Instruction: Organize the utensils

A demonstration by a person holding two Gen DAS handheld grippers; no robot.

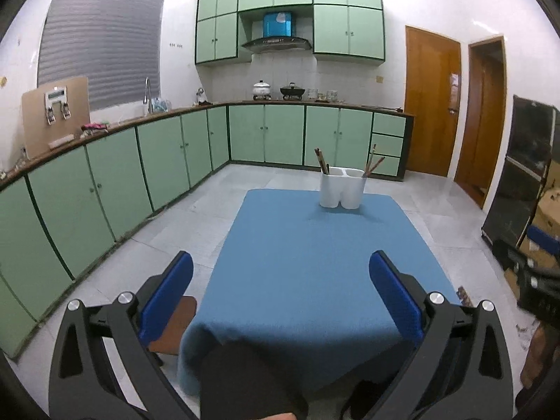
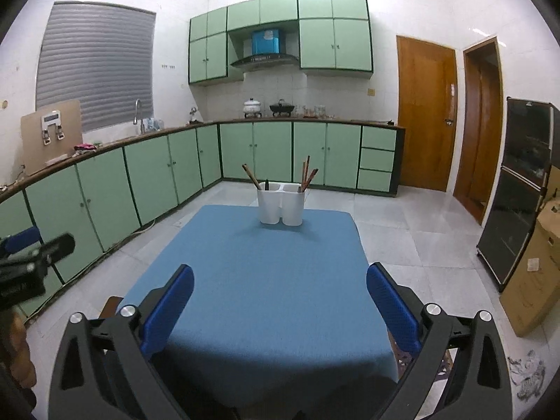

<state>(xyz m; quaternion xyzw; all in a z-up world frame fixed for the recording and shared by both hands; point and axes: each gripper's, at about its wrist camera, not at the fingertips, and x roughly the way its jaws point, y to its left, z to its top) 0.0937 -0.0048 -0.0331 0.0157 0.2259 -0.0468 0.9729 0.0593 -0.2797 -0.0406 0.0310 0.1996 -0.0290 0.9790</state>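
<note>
Left wrist view: the left gripper [image 1: 281, 268] gapes wide and empty over the blue tablecloth [image 1: 301, 280]; the white utensil holder [image 1: 342, 188], chopsticks [image 1: 321, 160] inside, stands at its far edge.

Right wrist view: the right gripper [image 2: 280, 281] is likewise wide apart and empty, the holder at the far edge.

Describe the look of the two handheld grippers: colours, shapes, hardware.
Both match. The left gripper and right gripper each have two black angular linkage arms with triangular cutouts, round silver pivot bolts, and rounded blue textured pads lining the jaws. No cables or markings show. A dark garment sits under the left gripper.
</note>
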